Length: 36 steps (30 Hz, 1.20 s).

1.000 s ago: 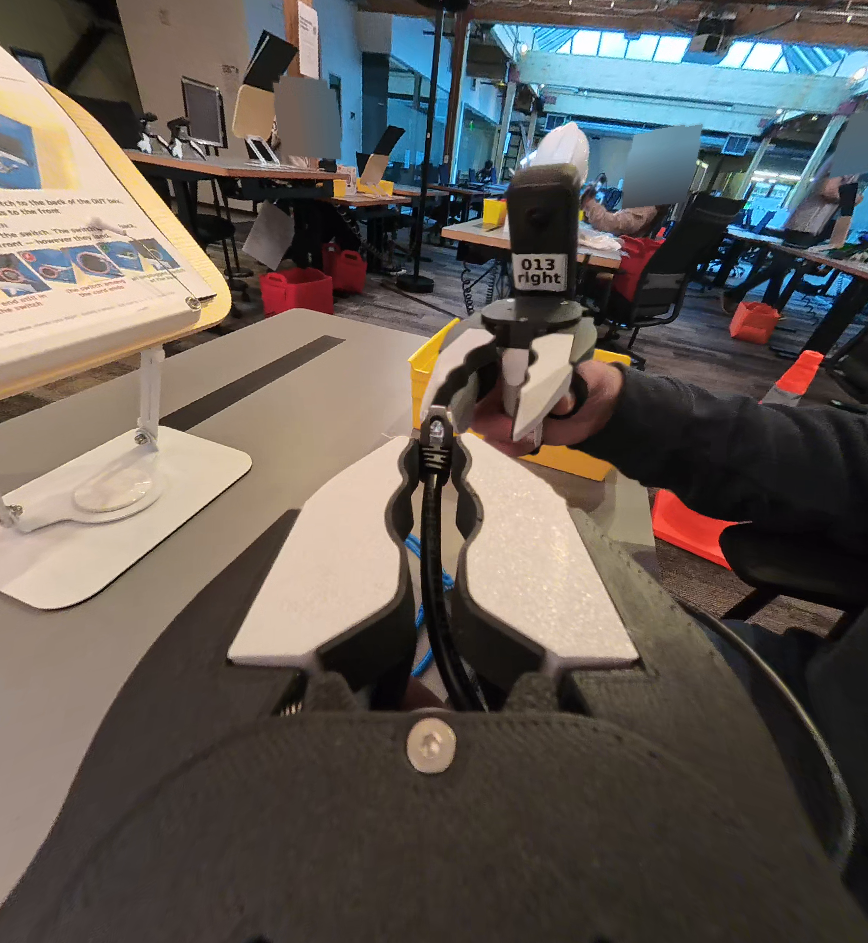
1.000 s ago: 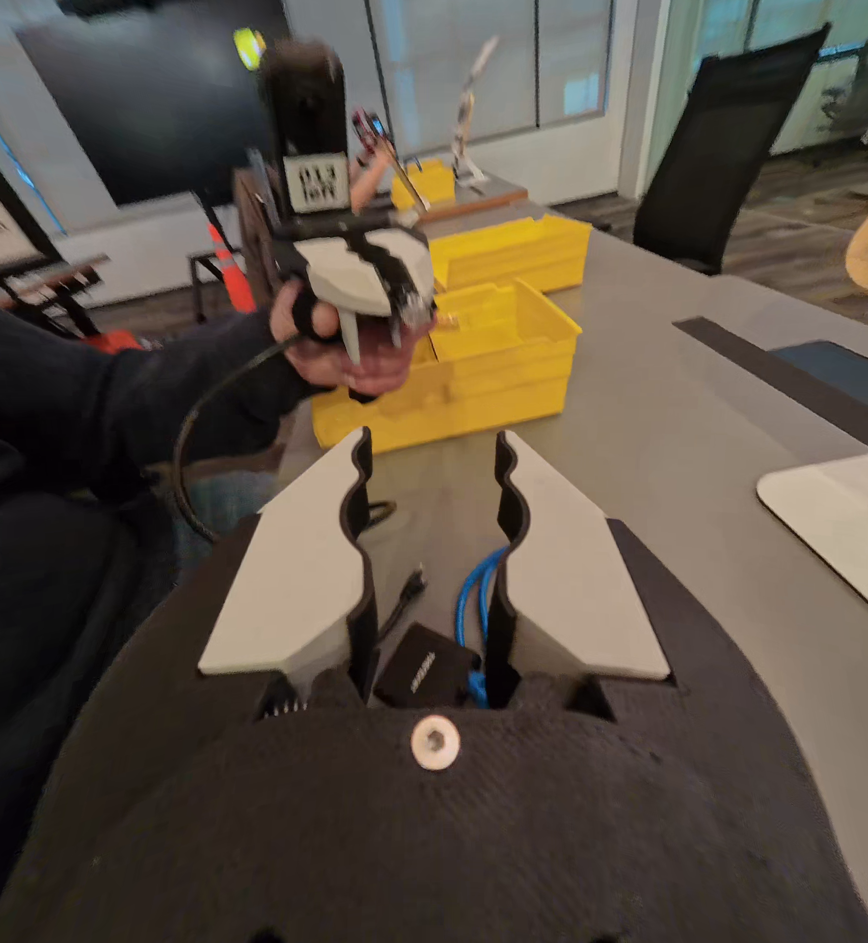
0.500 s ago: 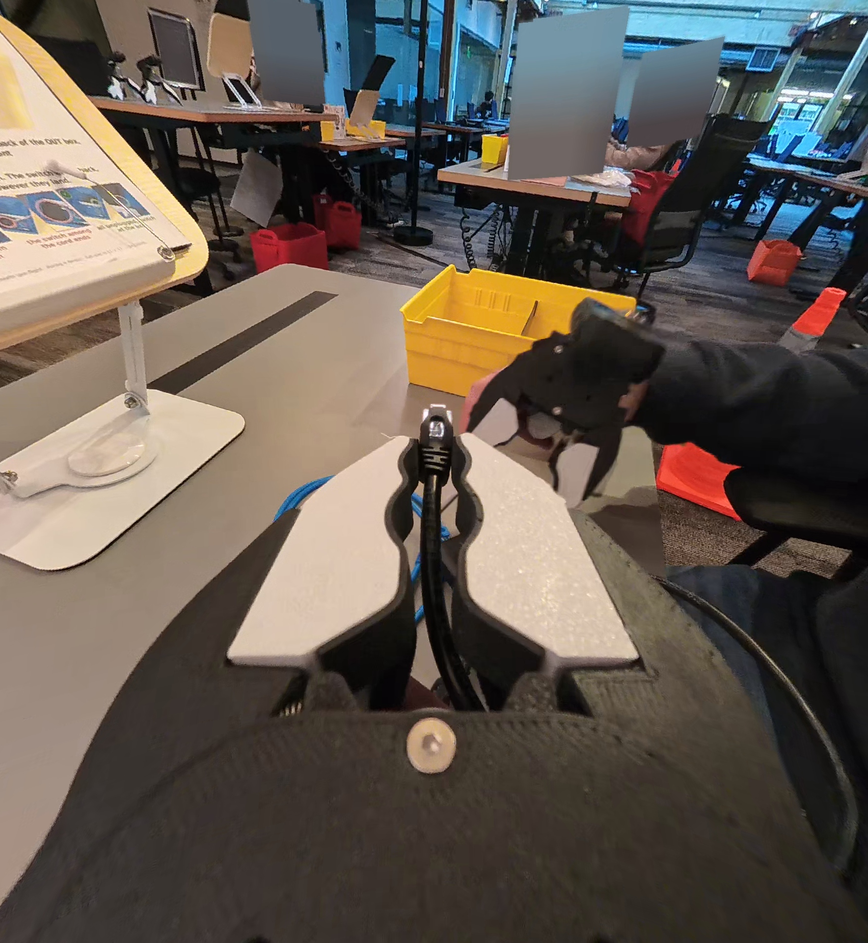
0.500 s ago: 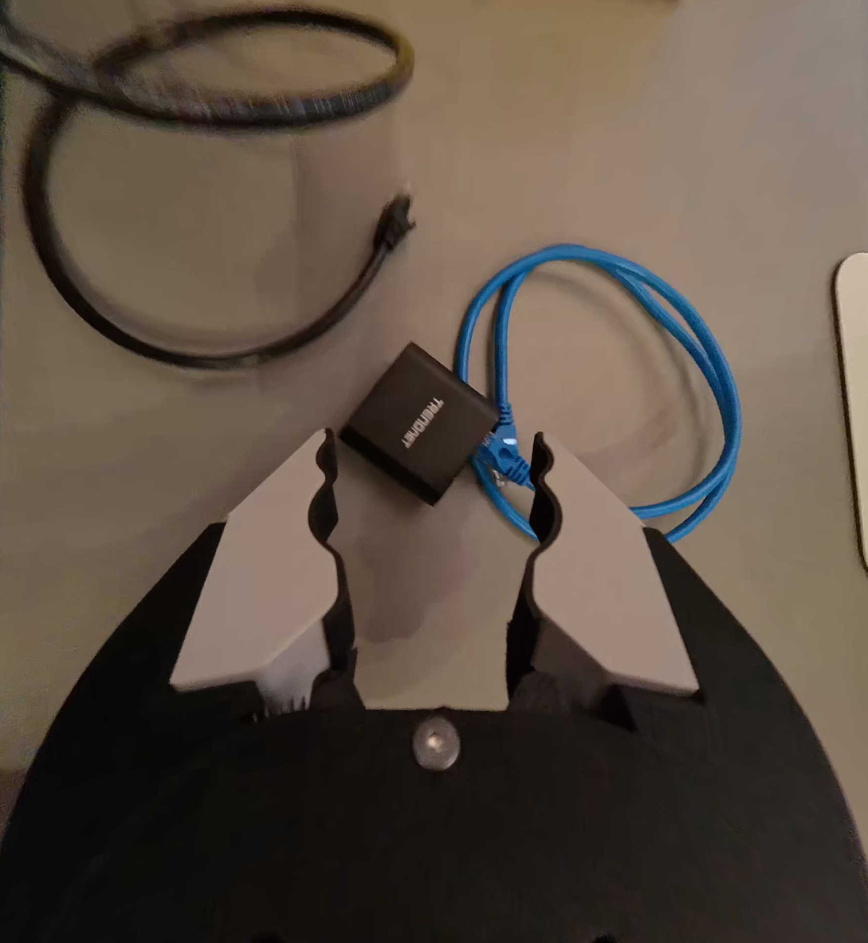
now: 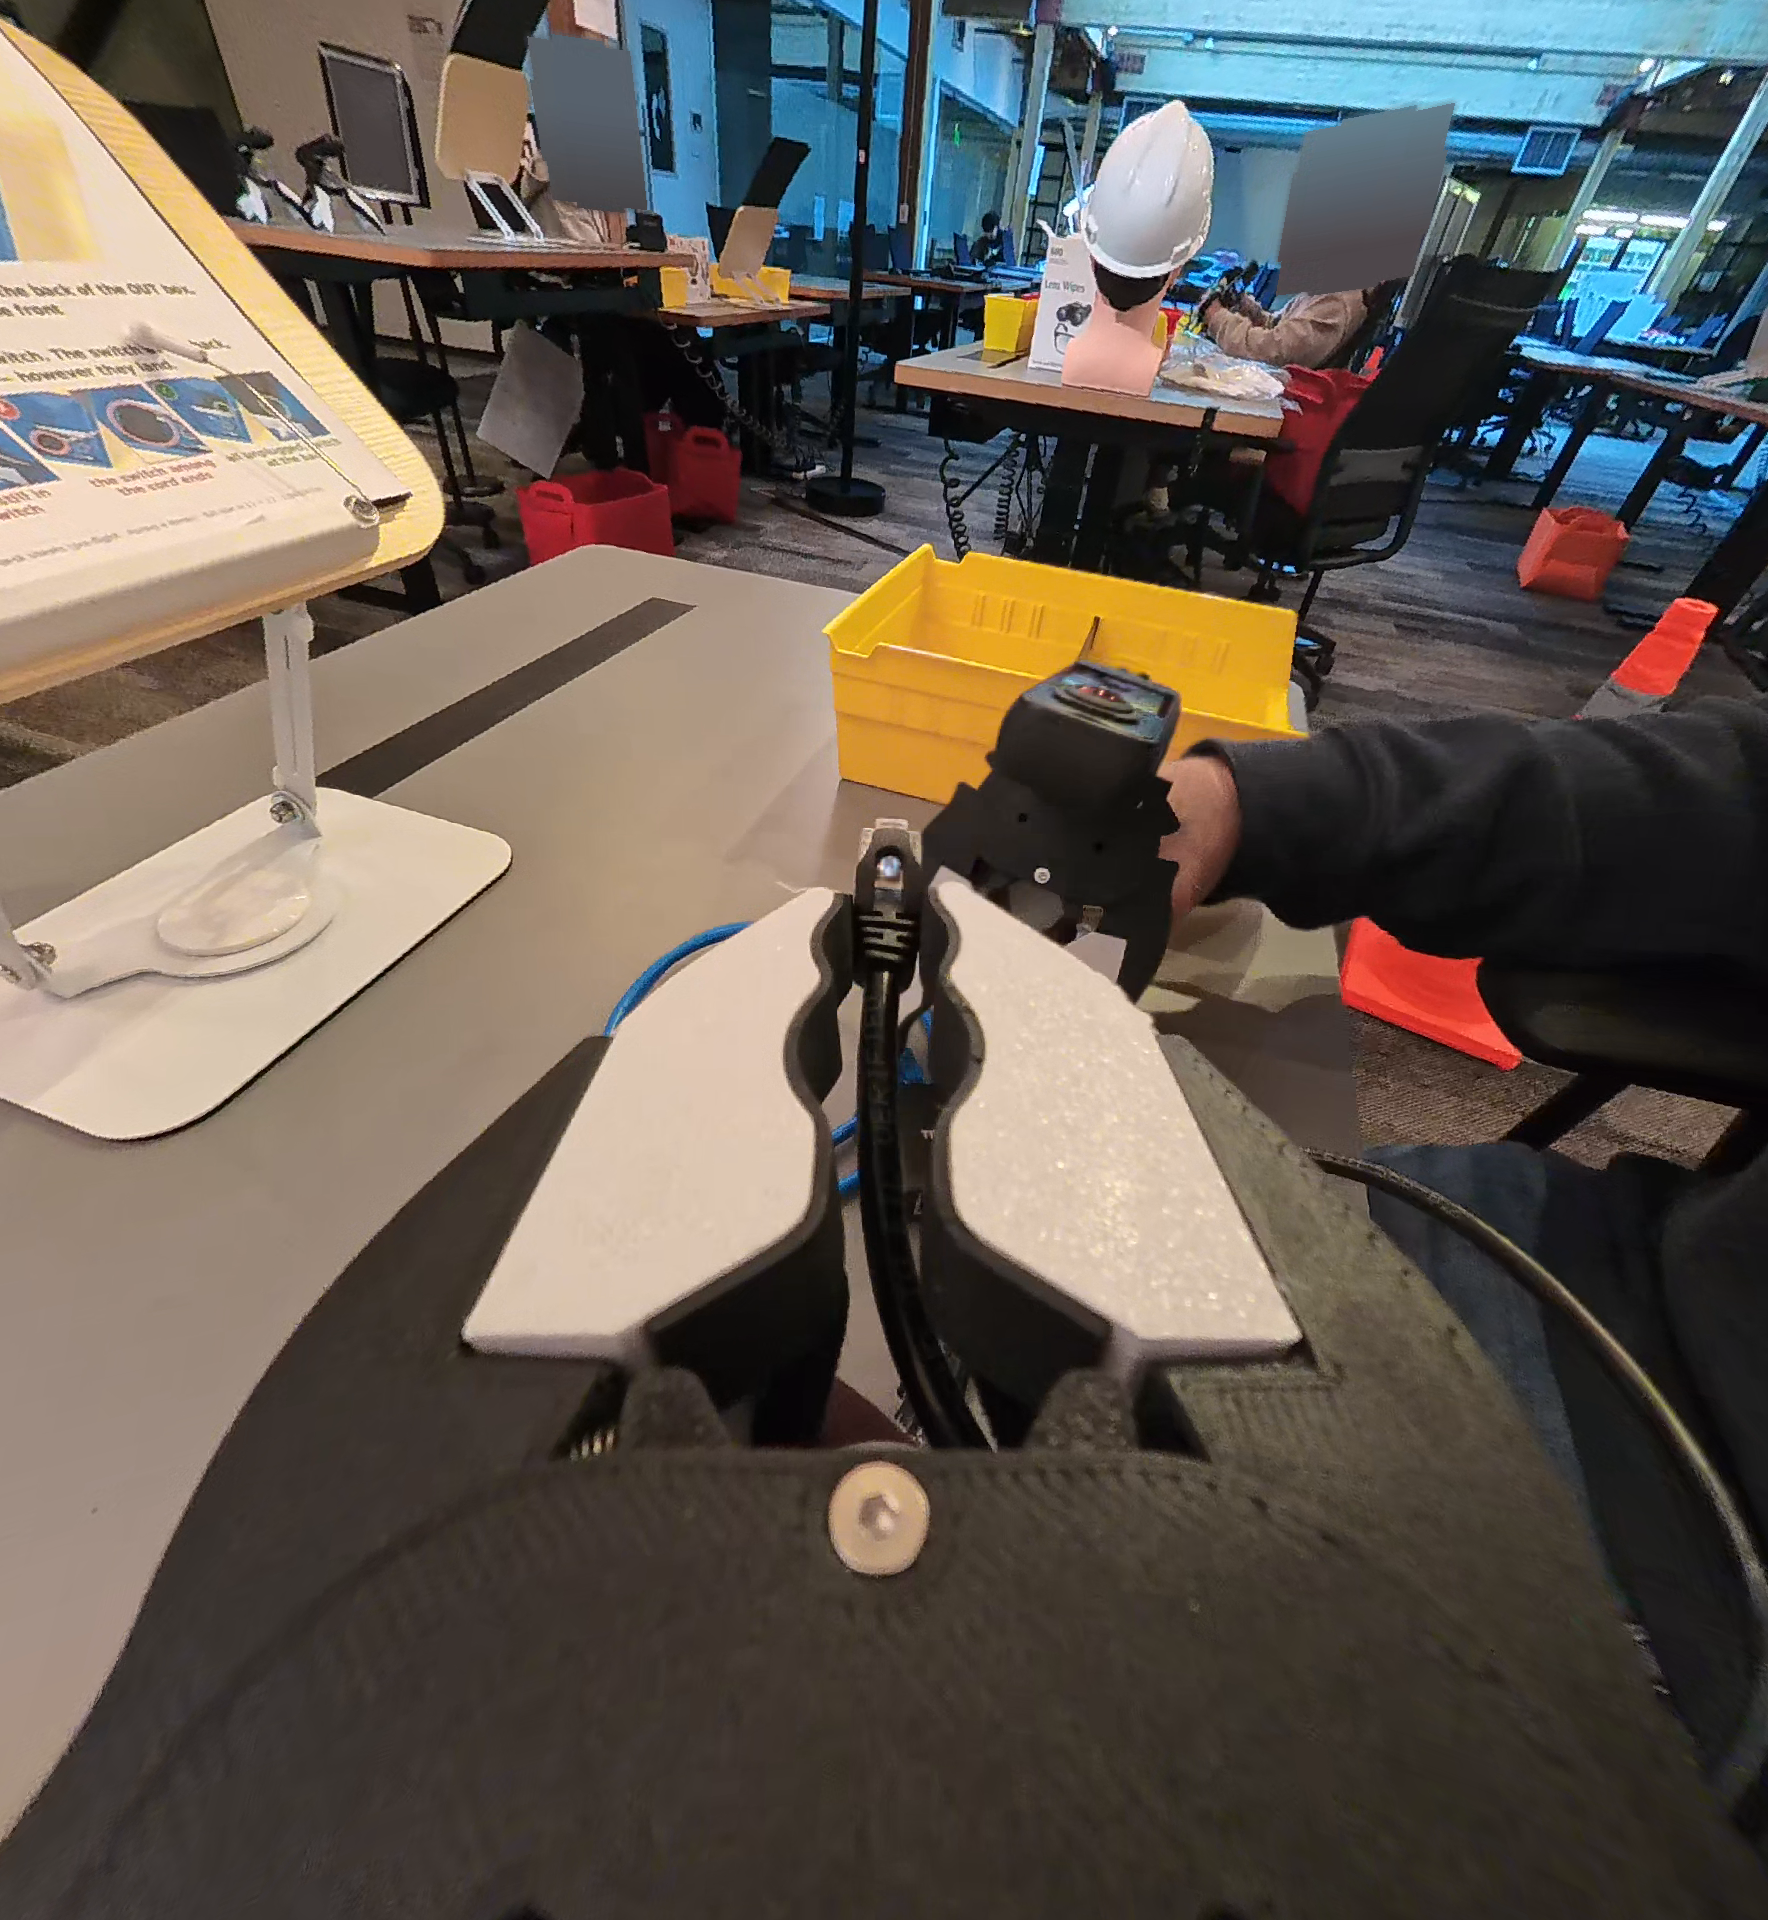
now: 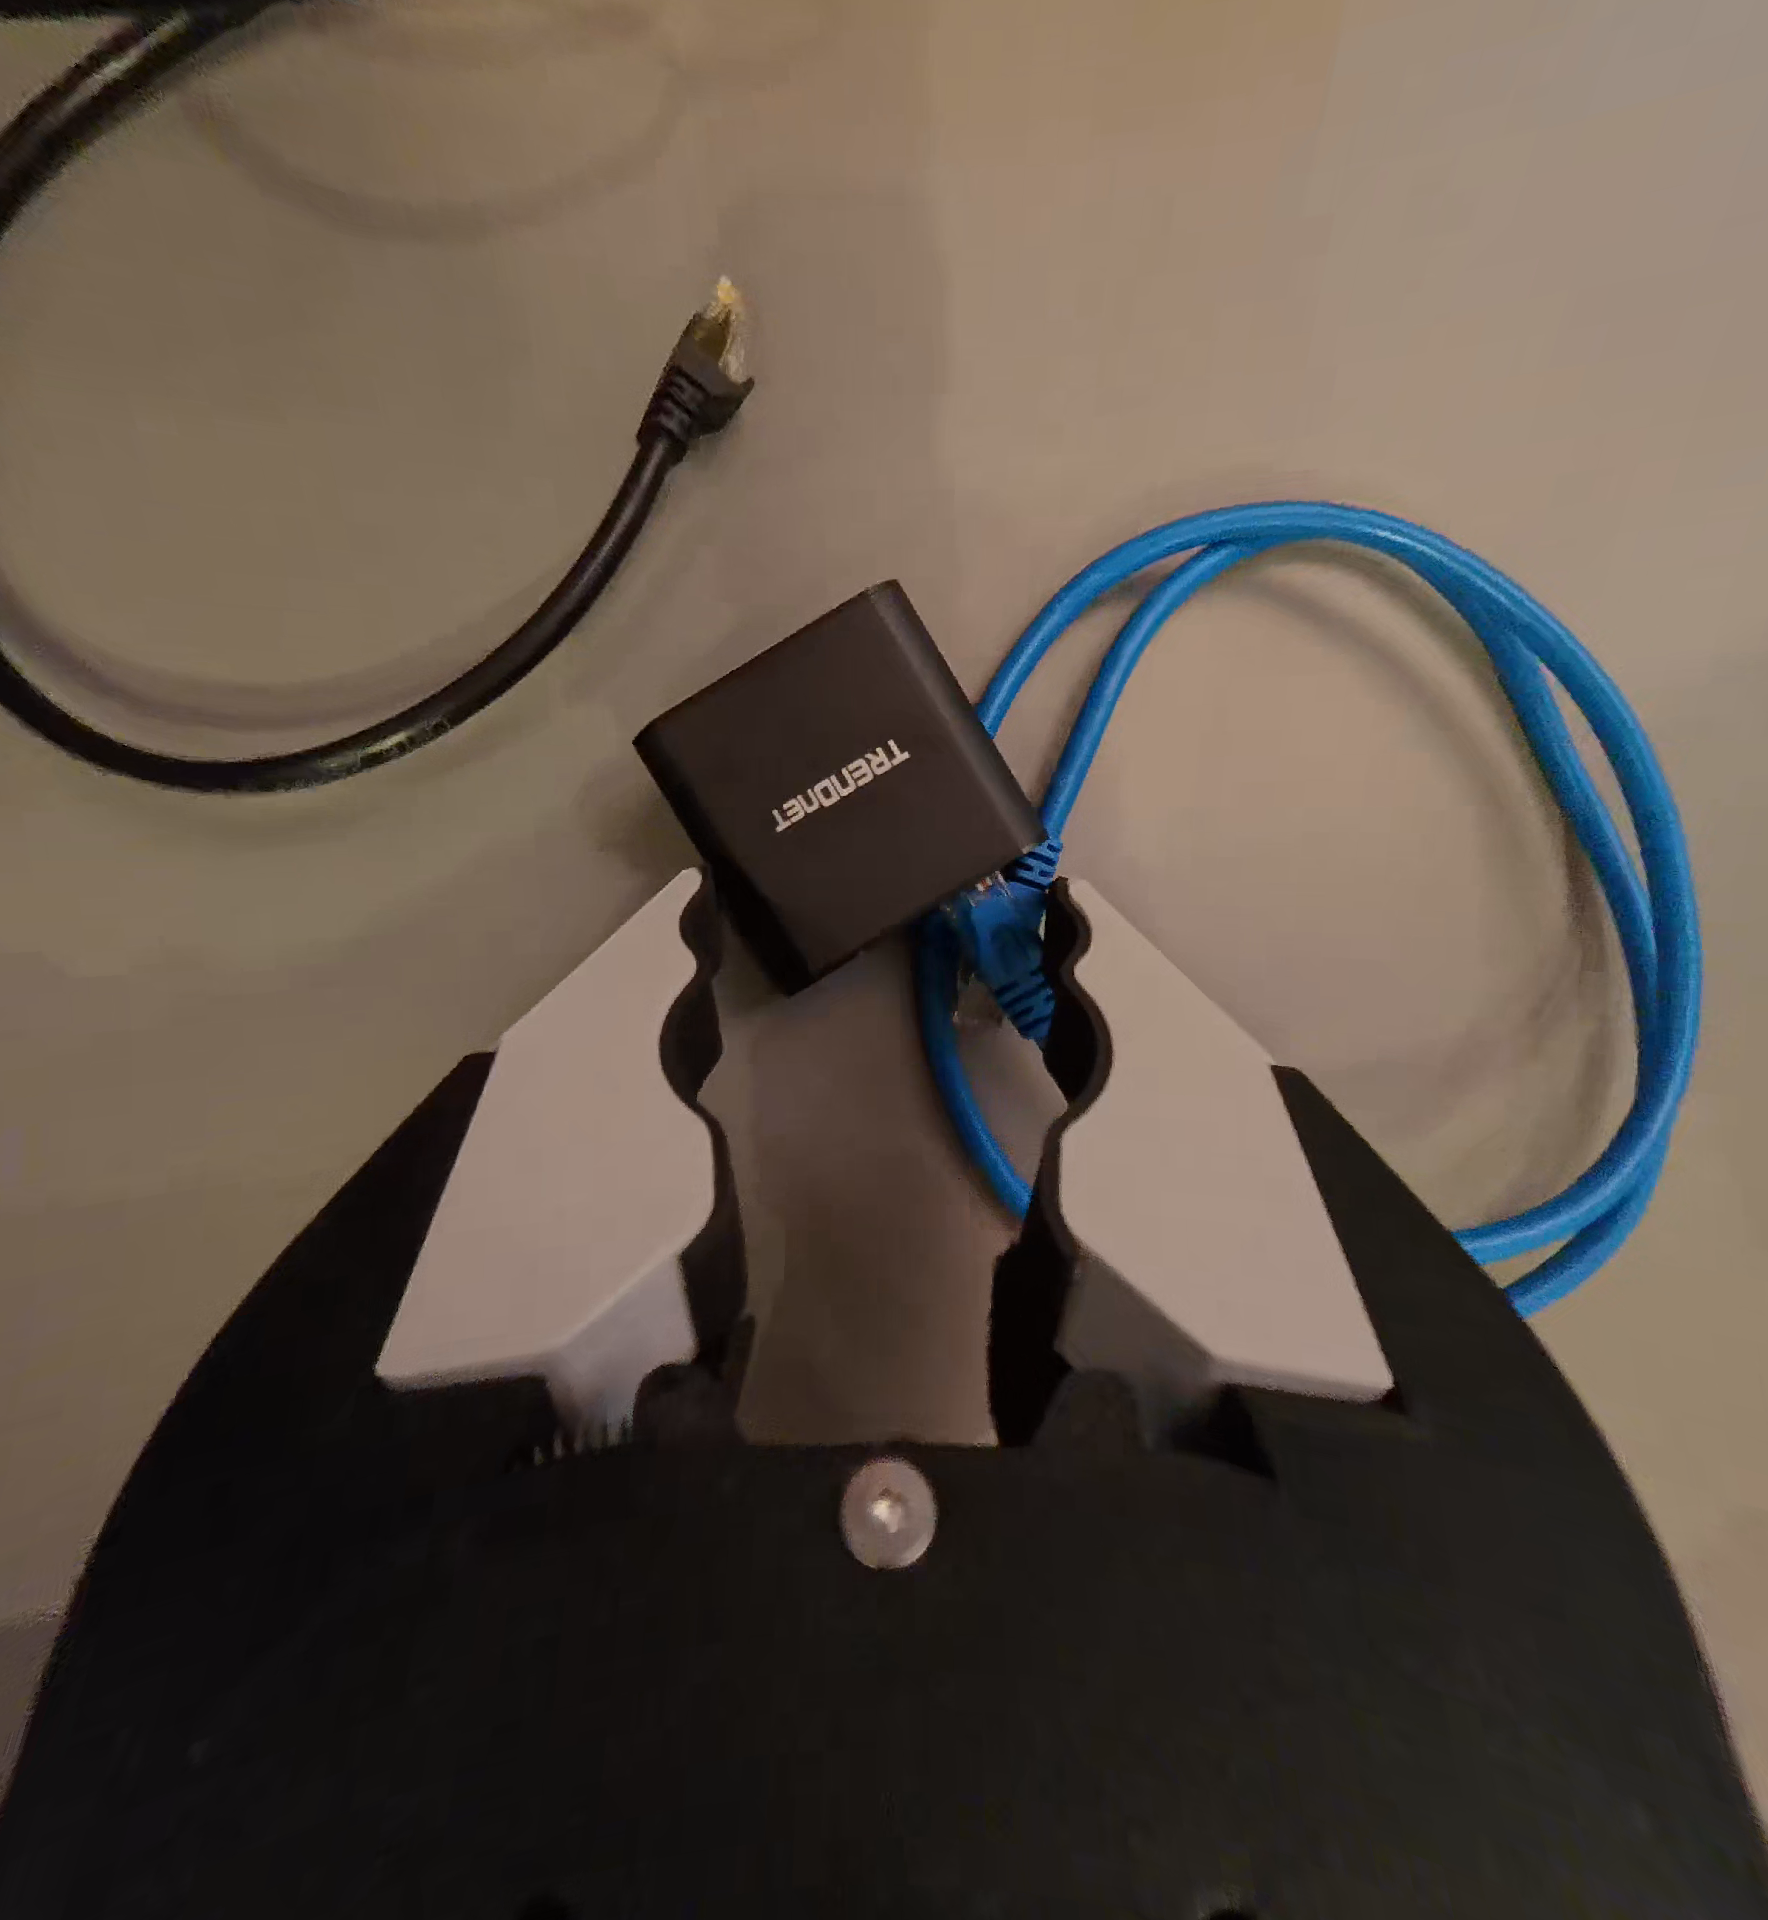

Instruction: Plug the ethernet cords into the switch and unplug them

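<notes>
Fingers (image 5: 818, 1039) of your left gripper (image 5: 885, 914) are clenched on the black cord (image 5: 885, 1143) just behind its plug, held above the desk (image 5: 599, 727). Your right gripper (image 6: 885, 894) is spread, straddling the switch (image 6: 833, 779) on the desk, blue cord (image 6: 1482, 831) plugged in. Closing now could pinch the blue plug instead and twist the switch.

Open workshop hall beyond my grey bench (image 5: 589, 727).

From where I'm steering, a white document stand (image 5: 205, 935) sits on the bench, left of the yellow bin (image 5: 1056, 644). Behind the bin I see rows of wood-topped desks (image 5: 1088, 390), black office chairs (image 5: 1368, 468), red totes (image 5: 594, 511) on the dark floor, an orange cone (image 5: 1654, 655) to its right, and a white hard hat (image 5: 1150, 187) on a display head. Daylight falls from skylights above.
</notes>
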### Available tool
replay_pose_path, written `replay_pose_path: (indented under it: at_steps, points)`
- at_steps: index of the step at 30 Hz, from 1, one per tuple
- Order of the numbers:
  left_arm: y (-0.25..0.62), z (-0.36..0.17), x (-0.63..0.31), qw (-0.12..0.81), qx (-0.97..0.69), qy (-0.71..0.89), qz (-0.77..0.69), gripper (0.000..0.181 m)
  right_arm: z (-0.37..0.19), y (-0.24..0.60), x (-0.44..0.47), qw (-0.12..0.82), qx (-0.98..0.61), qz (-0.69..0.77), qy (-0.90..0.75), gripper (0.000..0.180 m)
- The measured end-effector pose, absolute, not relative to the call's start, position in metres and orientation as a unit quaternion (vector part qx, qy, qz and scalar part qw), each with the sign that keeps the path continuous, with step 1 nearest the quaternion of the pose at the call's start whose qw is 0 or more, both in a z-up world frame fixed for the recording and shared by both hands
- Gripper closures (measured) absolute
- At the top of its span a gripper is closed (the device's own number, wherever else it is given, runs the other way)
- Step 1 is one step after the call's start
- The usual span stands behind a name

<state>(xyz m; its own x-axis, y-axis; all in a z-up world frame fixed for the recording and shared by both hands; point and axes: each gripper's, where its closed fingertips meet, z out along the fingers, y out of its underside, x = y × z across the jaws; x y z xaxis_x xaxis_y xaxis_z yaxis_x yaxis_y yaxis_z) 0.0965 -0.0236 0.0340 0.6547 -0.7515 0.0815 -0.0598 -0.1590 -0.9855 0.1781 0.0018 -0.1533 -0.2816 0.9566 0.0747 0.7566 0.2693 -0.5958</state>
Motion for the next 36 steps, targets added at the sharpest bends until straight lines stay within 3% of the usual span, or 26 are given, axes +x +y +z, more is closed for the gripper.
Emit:
replay_pose_path:
  at_steps: [8, 13, 15, 21, 36]
  points:
    - [-0.023, 0.029, 0.099, 0.573, -0.711, 0.294, -0.283, 0.169, -0.133, 0.012, 0.178, 0.228, -0.607, 0.295, -0.702, 0.123]
    - [-0.024, 0.031, 0.102, 0.570, -0.712, 0.304, -0.273, 0.169, -0.148, 0.012, 0.181, 0.224, -0.591, 0.234, -0.738, 0.125]
    - [-0.025, 0.030, 0.103, 0.568, -0.714, 0.307, -0.270, 0.169, -0.150, 0.007, 0.179, 0.227, -0.569, 0.241, -0.753, 0.109]
    - [-0.026, 0.030, 0.104, 0.566, -0.715, 0.311, -0.269, 0.169, -0.148, 0.005, 0.171, 0.239, -0.501, 0.261, -0.790, 0.125]
    - [-0.024, 0.029, 0.097, 0.559, -0.723, 0.311, -0.260, 0.169, -0.112, 0.007, 0.164, 0.247, -0.520, 0.416, -0.704, 0.126]
